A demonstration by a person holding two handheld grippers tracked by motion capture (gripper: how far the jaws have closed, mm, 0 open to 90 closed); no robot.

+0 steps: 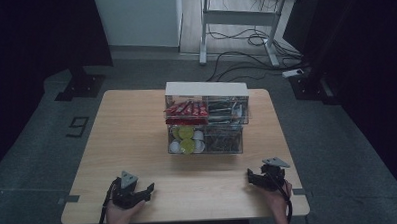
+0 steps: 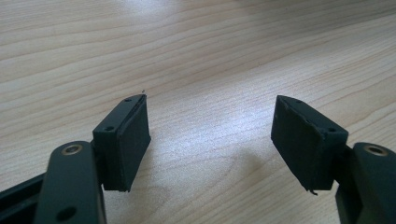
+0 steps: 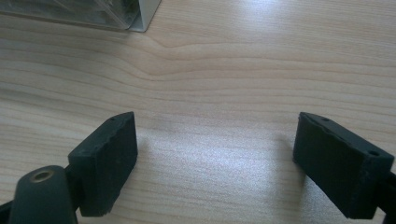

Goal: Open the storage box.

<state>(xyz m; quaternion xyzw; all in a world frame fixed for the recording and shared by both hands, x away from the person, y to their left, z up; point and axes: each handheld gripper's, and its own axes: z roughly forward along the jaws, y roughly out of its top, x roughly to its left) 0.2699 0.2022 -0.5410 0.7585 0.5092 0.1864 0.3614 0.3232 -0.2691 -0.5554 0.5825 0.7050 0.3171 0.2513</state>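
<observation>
A clear two-tier organiser (image 1: 207, 122) with a white top stands in the middle of the wooden table (image 1: 127, 144). Its upper left drawer holds red packets (image 1: 186, 110), its lower left drawer round green and white capsules (image 1: 186, 139), and dark items fill the right drawers. My left gripper (image 1: 141, 191) rests near the front left edge, held by a hand; its jaws stand wide apart over bare wood (image 2: 210, 121). At the front right lies my right gripper (image 1: 256, 177), open too, nothing between its pads (image 3: 217, 140). A corner of the organiser (image 3: 116, 14) appears at the top left of the right gripper view.
Grey floor surrounds the table. A white desk frame (image 1: 243, 20) with loose cables (image 1: 244, 55) stands behind it, and dark stands flank both sides. Bare wood lies between the organiser and both grippers.
</observation>
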